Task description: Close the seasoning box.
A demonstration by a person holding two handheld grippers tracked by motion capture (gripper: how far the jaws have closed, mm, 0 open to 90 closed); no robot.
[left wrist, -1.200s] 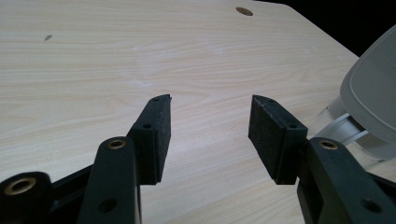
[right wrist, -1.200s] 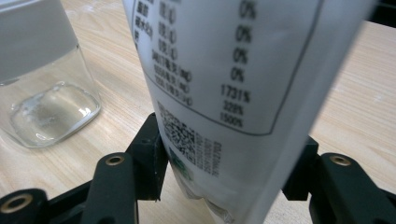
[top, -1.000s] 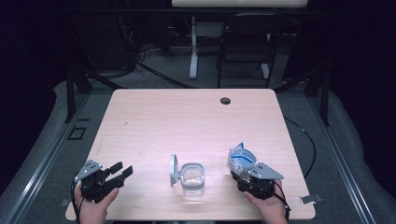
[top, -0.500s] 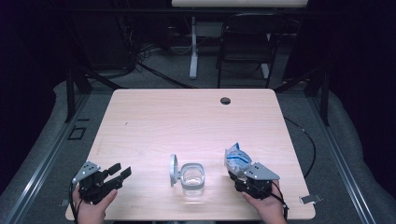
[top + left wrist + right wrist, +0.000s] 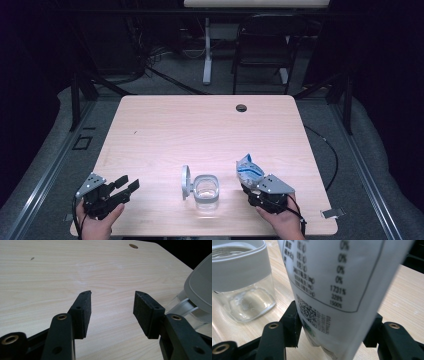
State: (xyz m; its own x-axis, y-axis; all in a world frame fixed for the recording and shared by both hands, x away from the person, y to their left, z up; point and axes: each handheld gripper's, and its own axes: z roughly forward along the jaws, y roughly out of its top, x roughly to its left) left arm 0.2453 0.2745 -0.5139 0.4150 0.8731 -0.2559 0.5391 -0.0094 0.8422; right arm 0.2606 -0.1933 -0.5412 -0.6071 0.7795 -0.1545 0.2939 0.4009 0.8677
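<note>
A clear glass jar (image 5: pixel 206 189) with a grey rim stands near the table's front edge, its grey lid (image 5: pixel 185 181) hinged open on its left side. Just right of it, my right gripper (image 5: pixel 250 185) is shut on a blue and white pouch (image 5: pixel 248 169) and holds it upright. In the right gripper view the pouch (image 5: pixel 332 277) with its printed label spans the space between the jaws of my right gripper (image 5: pixel 334 315), with the jar (image 5: pixel 244 290) close at the left. My left gripper (image 5: pixel 127 183) rests open at the front left; its jaws (image 5: pixel 112 296) hold nothing, and the lid (image 5: pixel 202 287) shows at the right.
The light wooden table (image 5: pixel 200 125) has a small round cable hole (image 5: pixel 241 107) near its far edge. Beyond the table stand a dark chair (image 5: pixel 262 50) and a white table leg (image 5: pixel 207 50) on the floor. A small tag (image 5: pixel 332 213) lies at the front right corner.
My right gripper has shifted slightly left with the pouch, closer to the jar. The left gripper has stayed where it was.
</note>
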